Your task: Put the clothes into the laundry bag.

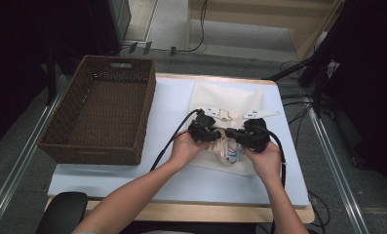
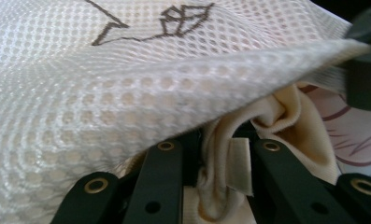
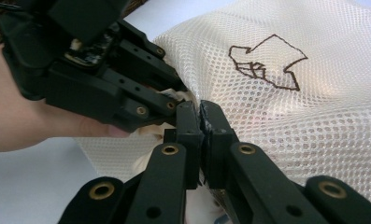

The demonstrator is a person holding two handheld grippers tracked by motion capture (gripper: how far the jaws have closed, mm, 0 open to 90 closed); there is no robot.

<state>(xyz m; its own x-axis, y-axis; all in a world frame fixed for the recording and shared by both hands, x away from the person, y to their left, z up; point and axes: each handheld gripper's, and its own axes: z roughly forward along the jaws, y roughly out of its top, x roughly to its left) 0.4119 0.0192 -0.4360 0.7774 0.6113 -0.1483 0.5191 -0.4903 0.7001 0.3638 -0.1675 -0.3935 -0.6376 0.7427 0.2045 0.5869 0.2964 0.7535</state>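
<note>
A cream mesh bag (image 1: 230, 97) with a brown stitched outline (image 3: 267, 63) lies flat on the white mat. At its near edge sits a bunched cream cloth (image 1: 228, 152) with a printed pattern. My left gripper (image 1: 216, 133) reaches under the lifted mesh flap (image 2: 127, 88). In the left gripper view it (image 2: 218, 156) is shut on a fold of the cream cloth (image 2: 286, 116). My right gripper (image 1: 234, 135) meets it from the right. Its jaws (image 3: 203, 119) are pressed together on the mesh bag's edge, right beside the left gripper (image 3: 103, 74).
A deep brown wicker basket (image 1: 101, 109) stands on the left of the white mat (image 1: 171, 102), nothing visible inside. Both cables trail back along the forearms toward the table's near edge. Metal rails and dark stands flank the table.
</note>
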